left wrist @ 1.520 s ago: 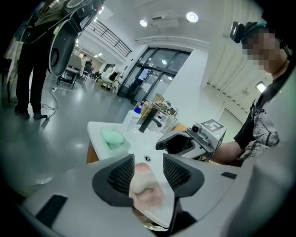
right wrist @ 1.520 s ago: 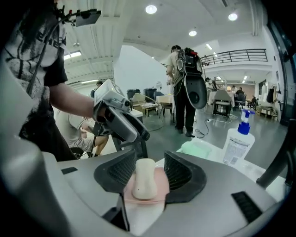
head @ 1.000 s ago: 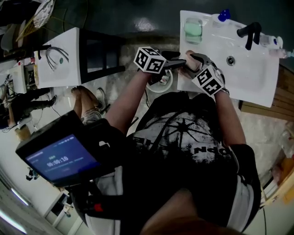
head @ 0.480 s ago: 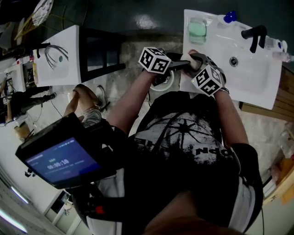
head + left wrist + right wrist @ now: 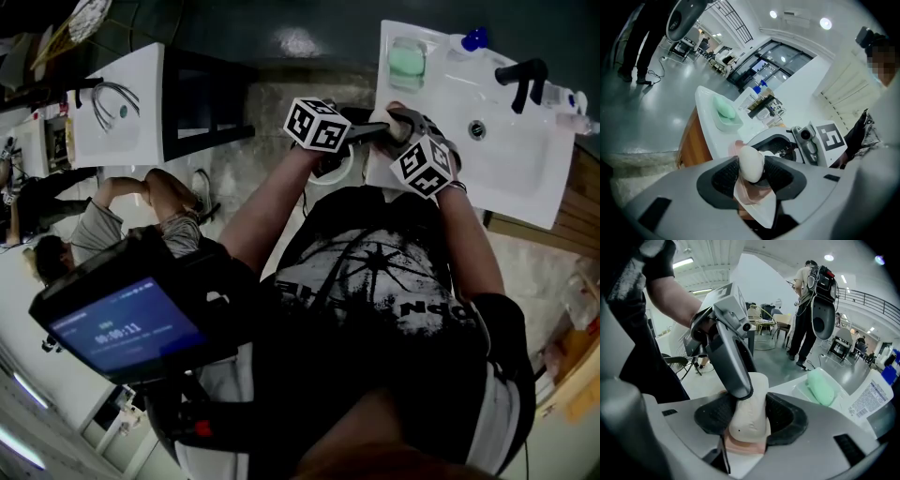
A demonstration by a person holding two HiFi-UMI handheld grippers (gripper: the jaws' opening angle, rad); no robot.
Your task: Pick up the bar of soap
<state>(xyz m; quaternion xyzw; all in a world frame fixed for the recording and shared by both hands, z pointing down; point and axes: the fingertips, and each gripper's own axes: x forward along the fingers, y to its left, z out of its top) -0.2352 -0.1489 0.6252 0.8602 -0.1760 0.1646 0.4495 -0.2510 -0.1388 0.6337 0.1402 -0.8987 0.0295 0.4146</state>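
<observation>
A cream-white bar of soap point(image 5: 751, 161) stands on edge on a pink dish point(image 5: 752, 194) at the near left corner of the white sink counter point(image 5: 525, 192). My left gripper point(image 5: 751, 169) has it between its pads, which touch both faces while the jaws are closing. My right gripper point(image 5: 749, 417) holds the same bar point(image 5: 749, 416) from the other side, pads pressed on it. One left finger point(image 5: 729, 357) lies across the soap in the right gripper view. In the head view both grippers point(image 5: 380, 131) point(image 5: 396, 120) meet at that corner.
A green soap point(image 5: 406, 62) lies in a clear dish at the counter's far left corner. A blue-capped bottle point(image 5: 473, 39), a black faucet point(image 5: 522, 75) and the basin drain point(image 5: 478, 129) are to its right. Another white sink point(image 5: 122, 112) and a crouching person point(image 5: 103, 225) are at the left.
Both grippers stay at the counter's corner, shifted slightly right in view. The person at the left has bent lower into view.
</observation>
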